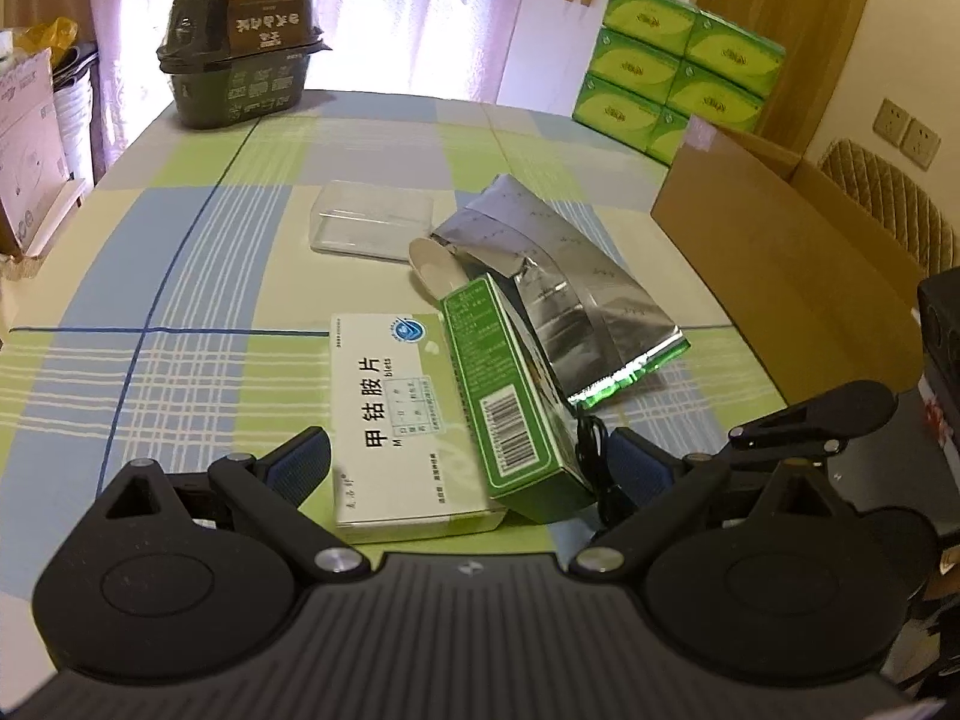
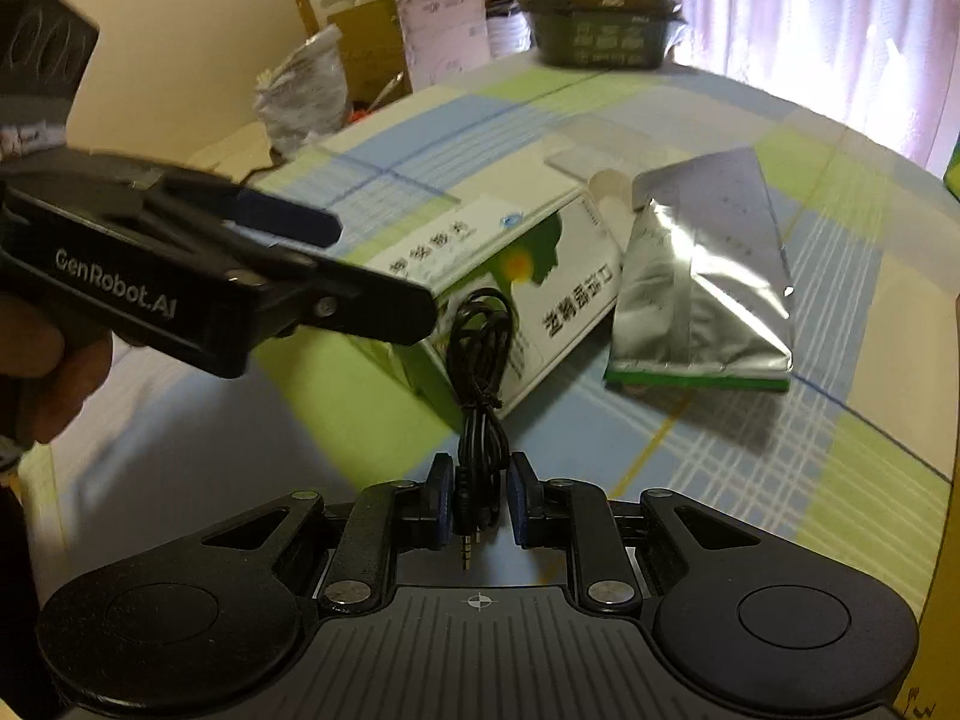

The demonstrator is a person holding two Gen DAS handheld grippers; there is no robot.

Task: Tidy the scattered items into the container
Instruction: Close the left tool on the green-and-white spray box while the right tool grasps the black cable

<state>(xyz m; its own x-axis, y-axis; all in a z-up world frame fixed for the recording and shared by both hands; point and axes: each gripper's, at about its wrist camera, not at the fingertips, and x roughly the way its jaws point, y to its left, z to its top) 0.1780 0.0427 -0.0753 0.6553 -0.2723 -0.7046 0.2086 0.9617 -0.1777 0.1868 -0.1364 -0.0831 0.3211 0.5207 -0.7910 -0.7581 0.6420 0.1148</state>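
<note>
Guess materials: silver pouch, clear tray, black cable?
Silver pouch: likely metallised foil film, glossy, creased, mirror-like glints. Clear tray: probably thin rigid plastic, transparent, tablecloth showing through. Black cable: rubbery-looking jacket, matte, metal jack plugs, between the right gripper's pads.

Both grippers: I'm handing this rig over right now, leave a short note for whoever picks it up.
Right gripper: shut on the coiled black cable, plugs hanging between the pads.
Left gripper: open, straddling the white medicine box and green box, gripping neither.
On the table: both boxes, foil pouch, clear plastic lid.
Cardboard box at the table's right edge; inside unseen.
Left: drop the cable in, then the rest.
</note>
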